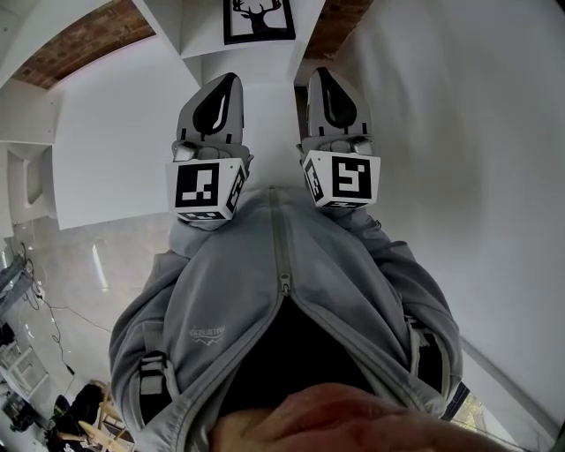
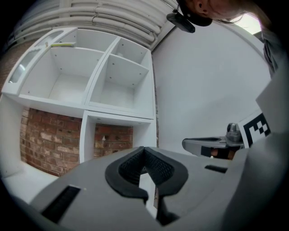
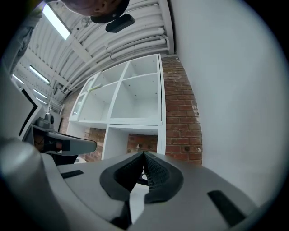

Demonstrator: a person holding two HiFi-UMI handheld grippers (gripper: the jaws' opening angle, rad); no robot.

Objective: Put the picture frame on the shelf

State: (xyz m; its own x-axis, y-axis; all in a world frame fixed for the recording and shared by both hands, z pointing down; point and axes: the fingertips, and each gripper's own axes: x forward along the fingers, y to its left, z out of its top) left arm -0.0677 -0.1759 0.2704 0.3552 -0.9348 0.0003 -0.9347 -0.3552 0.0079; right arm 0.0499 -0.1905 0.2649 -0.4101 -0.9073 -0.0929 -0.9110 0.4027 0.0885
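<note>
Picture frame [image 1: 259, 19]: black border, white ground, black stag head | left claw [image 1: 229, 83], right claw [image 1: 322, 79]: both pinched together, empty

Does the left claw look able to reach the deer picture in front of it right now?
Probably yes: nothing stands between the left claw and the picture frame, though its jaws are shut.

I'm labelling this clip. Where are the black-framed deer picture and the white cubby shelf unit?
black-framed deer picture [image 1: 259, 19]: head view, on the deer print at its middle.
white cubby shelf unit [image 2: 118, 113]: left gripper view, on the front edge of a horizontal board.
</note>
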